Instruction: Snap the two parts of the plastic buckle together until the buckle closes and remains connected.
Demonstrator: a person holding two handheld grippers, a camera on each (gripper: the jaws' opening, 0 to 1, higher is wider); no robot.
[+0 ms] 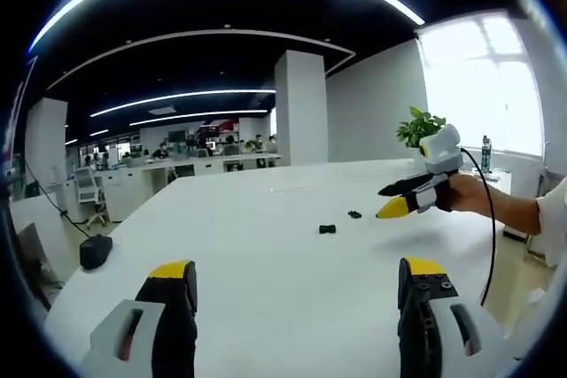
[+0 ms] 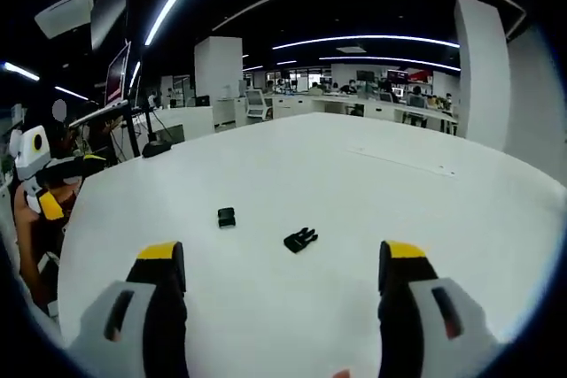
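Observation:
Two small black buckle parts lie apart on the white table. In the right gripper view the pronged part lies just ahead of my right gripper, and the socket part sits a little to its left. From the left gripper view they are small dark specks, one part nearer and the other part beyond it. My left gripper hangs open over the table, well short of them. The right gripper comes in from the right, a hand holding it. Both grippers hold nothing.
A black puck-like object sits near the table's left edge. A potted plant stands at the far right by the window. A black stand is at the table's far left corner. Desks and people fill the office behind.

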